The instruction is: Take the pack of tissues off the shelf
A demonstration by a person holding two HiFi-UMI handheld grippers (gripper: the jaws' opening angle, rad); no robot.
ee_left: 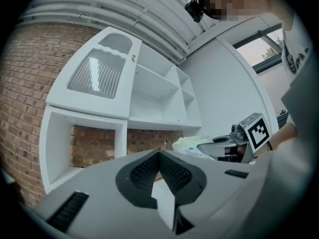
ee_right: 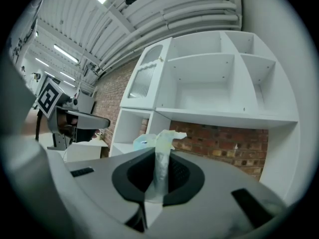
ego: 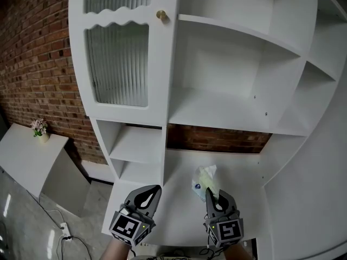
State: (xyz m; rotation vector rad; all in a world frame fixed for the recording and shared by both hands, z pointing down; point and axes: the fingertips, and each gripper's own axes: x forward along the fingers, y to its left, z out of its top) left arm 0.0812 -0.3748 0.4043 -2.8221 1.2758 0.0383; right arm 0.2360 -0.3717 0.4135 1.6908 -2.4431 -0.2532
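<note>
Both tongs are closed. My right tongs (ego: pixel 214 195) pinch the edge of the soft, pale yellow-green plastic pack of tissues (ego: pixel 205 180), near me, over the low board of the tall white shelf unit (ego: pixel 217 112). My left tongs (ego: pixel 152 191) sit just left of it, holding nothing. A red brick wall (ego: pixel 217 140) shows far behind.

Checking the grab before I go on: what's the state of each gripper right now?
Left gripper: closed, empty.
Right gripper: closed on the pack of tissues.
</note>
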